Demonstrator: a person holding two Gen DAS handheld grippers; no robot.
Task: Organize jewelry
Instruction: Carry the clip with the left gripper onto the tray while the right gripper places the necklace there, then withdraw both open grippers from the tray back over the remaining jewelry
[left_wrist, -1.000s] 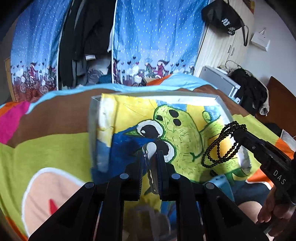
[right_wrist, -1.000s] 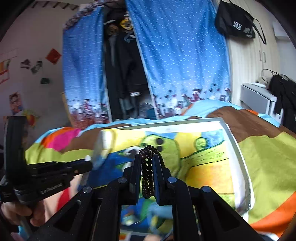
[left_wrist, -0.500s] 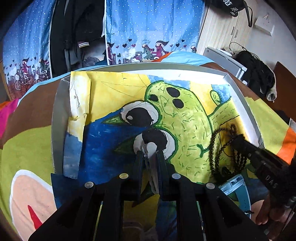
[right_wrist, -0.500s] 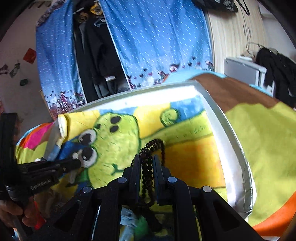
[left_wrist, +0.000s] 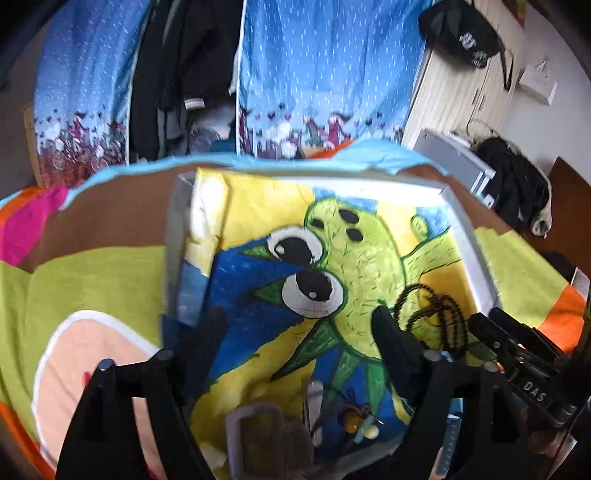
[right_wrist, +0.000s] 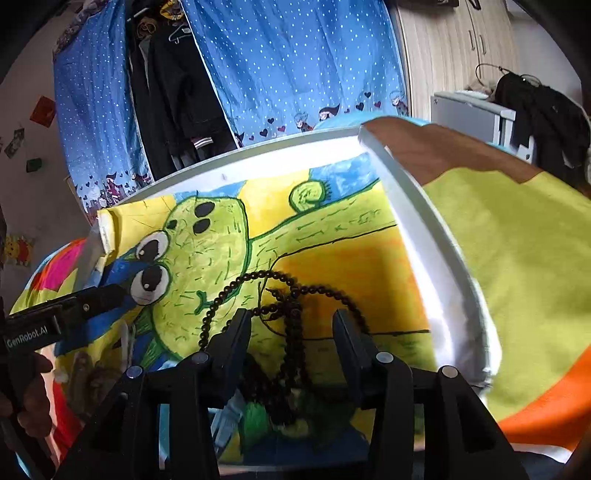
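Note:
A white-rimmed tray (left_wrist: 476, 258) lined with a painted cactus picture lies on the bed. My left gripper (left_wrist: 295, 328) hovers over its near part, jaws opening wide with nothing between them. A small silver piece (left_wrist: 313, 400) lies on the lining just below it, beside an amber trinket (left_wrist: 356, 421). The dark bead string (right_wrist: 291, 317) is draped on the orange part of the tray (right_wrist: 424, 240). My right gripper (right_wrist: 291, 328) straddles it with jaws opening, the pads clear of the beads. The beads (left_wrist: 432, 314) and right gripper (left_wrist: 487, 319) show at the right of the left wrist view.
A grey rectangular buckle-like item (left_wrist: 258, 435) lies at the tray's near edge. The tray rests on a bright green, orange and brown blanket (left_wrist: 92, 280). Blue curtains (left_wrist: 325, 74) and dark hanging clothes (left_wrist: 177, 74) stand behind. The left gripper (right_wrist: 110, 295) enters the right wrist view.
Both grippers have gone from shut to open. The silver piece has left the left jaws and lies on the tray. The bead string came down onto the tray and is free of the right pads.

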